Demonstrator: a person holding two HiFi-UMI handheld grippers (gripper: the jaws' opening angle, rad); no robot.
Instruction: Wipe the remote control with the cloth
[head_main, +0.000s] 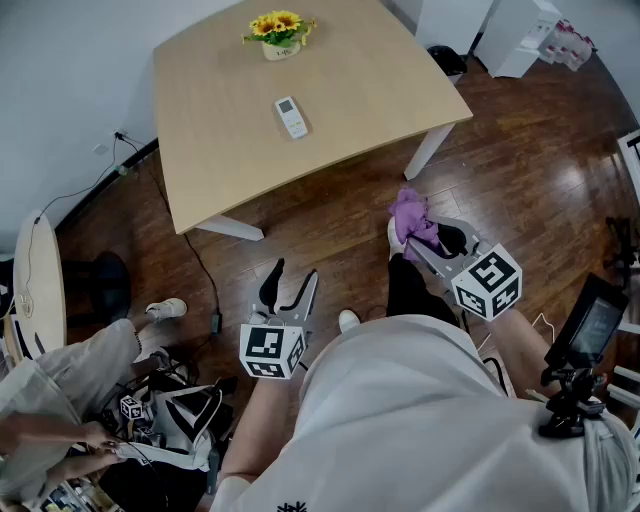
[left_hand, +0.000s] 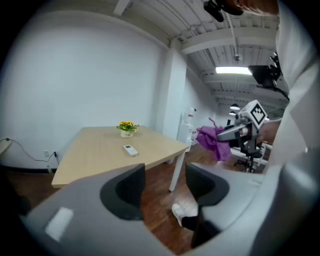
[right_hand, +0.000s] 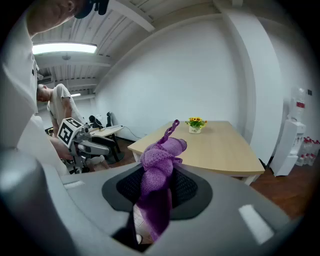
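Small white plastic remote control (head_main: 291, 117) upper centre of head view on pale wooden table (head_main: 210, 150), far from both grippers; prob light, rigid, slick, so pin its sides; right gripper (right_hand: 157, 187) clamps soft purple knitted cloth (right_hand: 162, 152); left gripper (left_hand: 165, 187) jaws slightly apart, empty.

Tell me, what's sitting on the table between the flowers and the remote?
Nothing: the head view shows only bare tabletop between the flowers and the remote control.
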